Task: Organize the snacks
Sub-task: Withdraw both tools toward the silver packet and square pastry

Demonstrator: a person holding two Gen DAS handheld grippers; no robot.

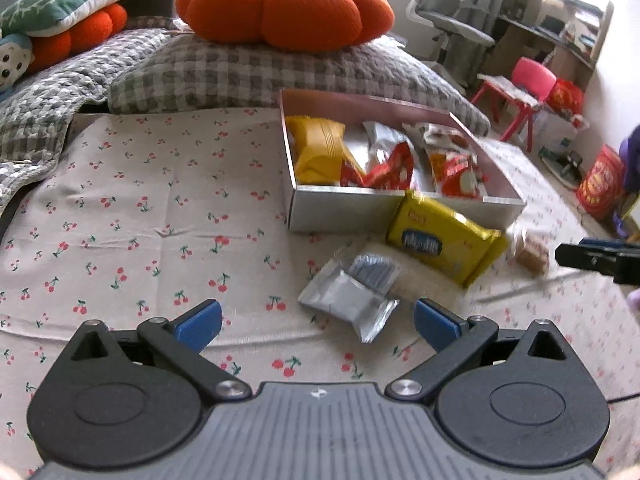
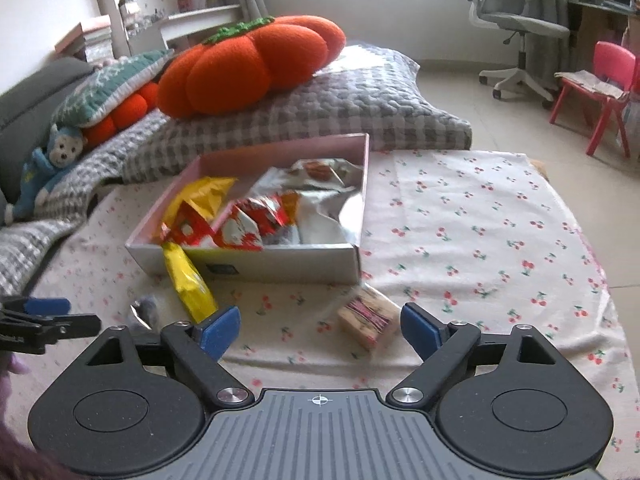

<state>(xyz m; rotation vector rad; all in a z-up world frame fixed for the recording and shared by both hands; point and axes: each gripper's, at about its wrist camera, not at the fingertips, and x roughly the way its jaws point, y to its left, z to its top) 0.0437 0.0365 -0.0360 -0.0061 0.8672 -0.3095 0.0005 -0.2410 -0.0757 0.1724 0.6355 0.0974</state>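
Both pairs of jaws stand wide apart with nothing between the blue pads. No earlier view is at hand, so only that released state can be told.

The left gripper (image 1: 318, 326) tilts downward toward the bedsheet (image 1: 132, 216), with a silver packet (image 1: 348, 304) lying just ahead of its fingertips. The right gripper (image 2: 320, 330) also points down at a shallower slant, and a small tan snack block (image 2: 368, 320) with red stripes lies just ahead of its right pad. Each gripper shows at the edge of the other's view.

Taking the box (image 1: 340, 210) as the landmark: it is a shallow cardboard tray with a pale pink inside, resting on the white sheet printed with red cherries. Behind the box lies a grey checked pillow (image 1: 248, 72), and on that an orange pumpkin cushion (image 1: 284, 4). Farther behind the box, to its right, stand a grey office chair (image 2: 516, 20) and a pink child's chair (image 2: 608, 76) on a tiled floor.

Inside the box lie a yellow packet (image 1: 318, 148) at its left end, red-and-white packets (image 1: 394, 168) in the middle and silver wrappers toward the back. Against the box's front wall leans a yellow bag (image 1: 444, 240), touching it. The silver packet rests in front of the box, beside the yellow bag, and the tan block sits in front of the box's right corner, apart from it.
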